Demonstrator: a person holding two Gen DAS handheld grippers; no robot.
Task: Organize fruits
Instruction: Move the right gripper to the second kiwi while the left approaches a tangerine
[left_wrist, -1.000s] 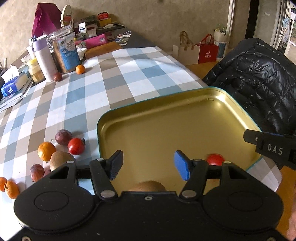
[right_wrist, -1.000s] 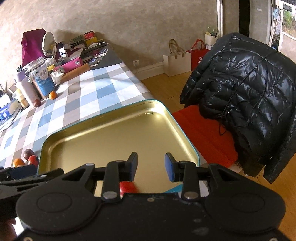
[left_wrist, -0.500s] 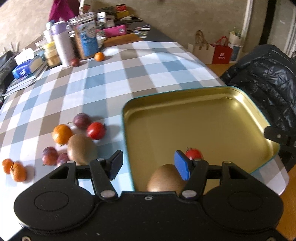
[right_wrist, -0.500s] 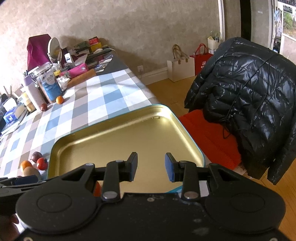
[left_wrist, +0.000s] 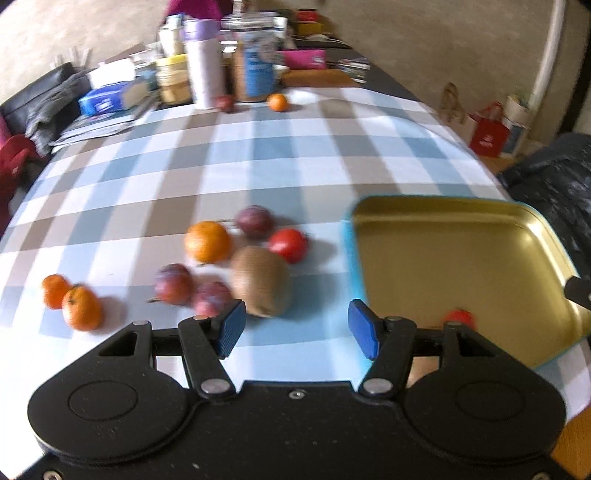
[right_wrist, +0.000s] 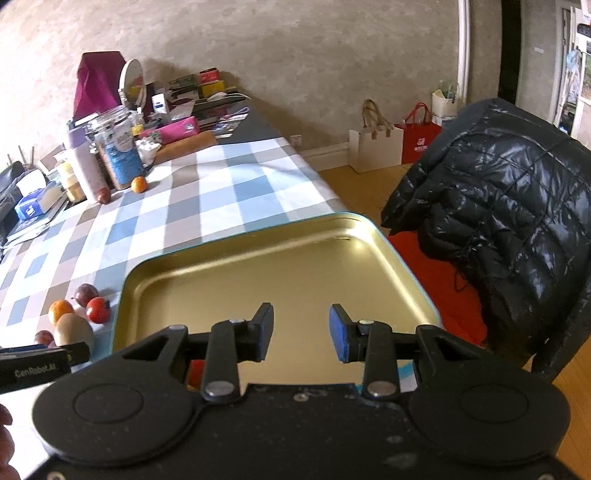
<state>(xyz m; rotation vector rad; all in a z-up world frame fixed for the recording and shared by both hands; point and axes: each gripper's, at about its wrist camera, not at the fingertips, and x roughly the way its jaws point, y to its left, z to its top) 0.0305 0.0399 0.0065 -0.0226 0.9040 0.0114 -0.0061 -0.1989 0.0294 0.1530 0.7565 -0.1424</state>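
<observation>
A gold tray (left_wrist: 443, 254) with a blue rim sits at the table's right end and holds a small red tomato (left_wrist: 458, 317). Left of it lies a fruit cluster: a kiwi (left_wrist: 260, 282), an orange (left_wrist: 207, 242), a tomato (left_wrist: 288, 244) and three plums, one at the back (left_wrist: 254, 221). Two small oranges (left_wrist: 81, 308) lie further left. My left gripper (left_wrist: 295, 328) hovers open and empty over the cloth, just in front of the kiwi. My right gripper (right_wrist: 301, 330) hangs over the tray (right_wrist: 258, 277) with a narrow empty gap between its pads.
Jars, bottles and boxes (right_wrist: 110, 155) crowd the far end of the checked tablecloth, with an orange (right_wrist: 138, 184) and a plum (right_wrist: 104, 195) beside them. A black jacket (right_wrist: 498, 221) hangs on a chair right of the tray. Paper bags (right_wrist: 376, 147) stand on the floor.
My left gripper has swung left, from over the tray to the cloth beside the fruit cluster. The right gripper has drawn back a little over the tray. Neither gripper's jaws moved.
</observation>
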